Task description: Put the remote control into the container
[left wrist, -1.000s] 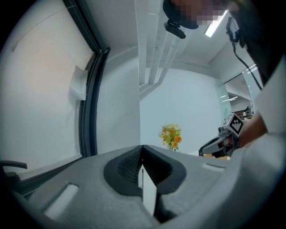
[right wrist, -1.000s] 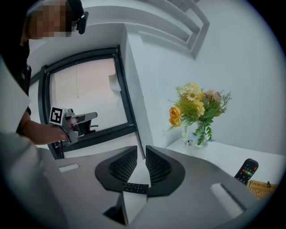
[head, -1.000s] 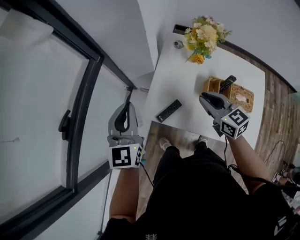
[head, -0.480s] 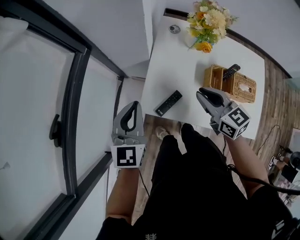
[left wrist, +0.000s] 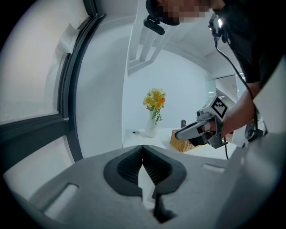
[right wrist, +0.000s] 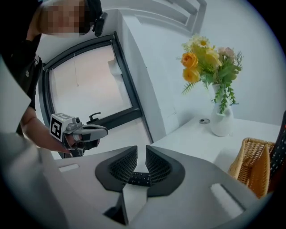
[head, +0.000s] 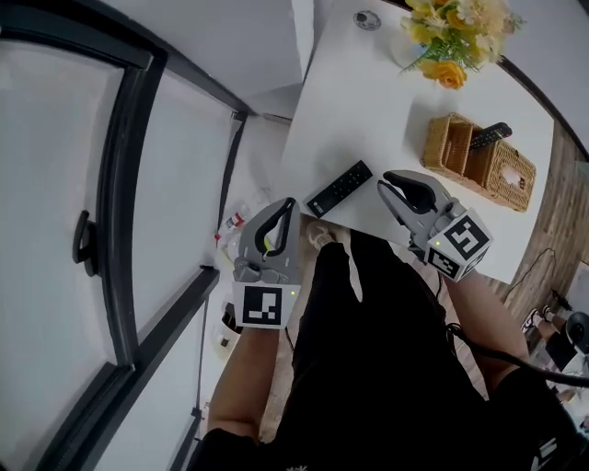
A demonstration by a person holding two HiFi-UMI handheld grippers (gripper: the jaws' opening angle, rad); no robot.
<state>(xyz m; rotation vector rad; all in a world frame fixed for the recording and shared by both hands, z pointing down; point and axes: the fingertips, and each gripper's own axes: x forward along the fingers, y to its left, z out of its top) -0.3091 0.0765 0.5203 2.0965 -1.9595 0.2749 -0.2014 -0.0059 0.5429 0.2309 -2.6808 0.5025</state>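
A black remote control (head: 339, 188) lies flat on the white table (head: 377, 101) near its front left corner. The wicker container (head: 479, 161) stands at the table's right side, with a second remote (head: 490, 134) sticking up out of it. My right gripper (head: 385, 184) hovers just right of the flat remote, its jaws a narrow gap apart and gripping nothing. In the right gripper view (right wrist: 141, 150) the remote's buttons (right wrist: 139, 179) show through that gap, lower down. My left gripper (head: 287, 204) is shut and empty, off the table's left edge; its jaws (left wrist: 143, 150) meet.
A vase of yellow flowers (head: 456, 28) and a small round object (head: 367, 18) stand at the table's far side. A dark window frame with a handle (head: 85, 244) fills the left. The person's black-clad legs (head: 368, 313) are against the table's front edge.
Both grippers have come closer to the table's front left corner. The right gripper's tips now sit close beside the flat remote. The left gripper moved right towards the table edge.
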